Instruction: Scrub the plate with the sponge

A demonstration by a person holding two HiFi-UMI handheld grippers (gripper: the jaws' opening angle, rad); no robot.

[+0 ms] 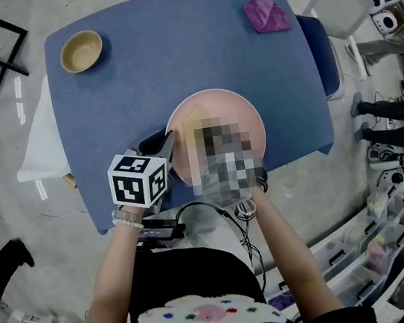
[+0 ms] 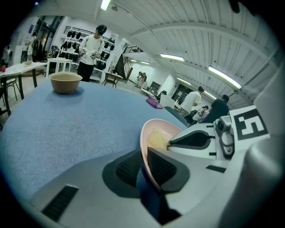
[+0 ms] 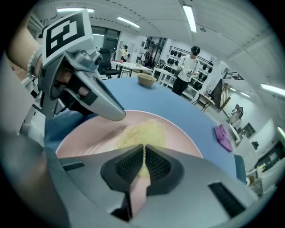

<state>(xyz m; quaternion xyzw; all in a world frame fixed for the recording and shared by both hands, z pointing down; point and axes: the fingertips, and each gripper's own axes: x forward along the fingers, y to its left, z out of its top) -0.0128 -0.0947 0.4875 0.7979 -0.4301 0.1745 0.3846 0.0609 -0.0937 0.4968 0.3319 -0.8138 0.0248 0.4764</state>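
Note:
A pink plate lies on the blue table near its front edge. My left gripper is shut on the plate's near left rim, one pad under it and one inside. In the right gripper view the rim lies below the left gripper. My right gripper is shut on a thin yellow sponge that lies flat on the plate's inside. In the left gripper view the sponge shows at the right gripper's tip. A mosaic patch hides the right gripper in the head view.
A tan bowl stands at the table's far left corner and a purple cloth at the far right. A white chair is beyond the right edge. People stand in the background of both gripper views.

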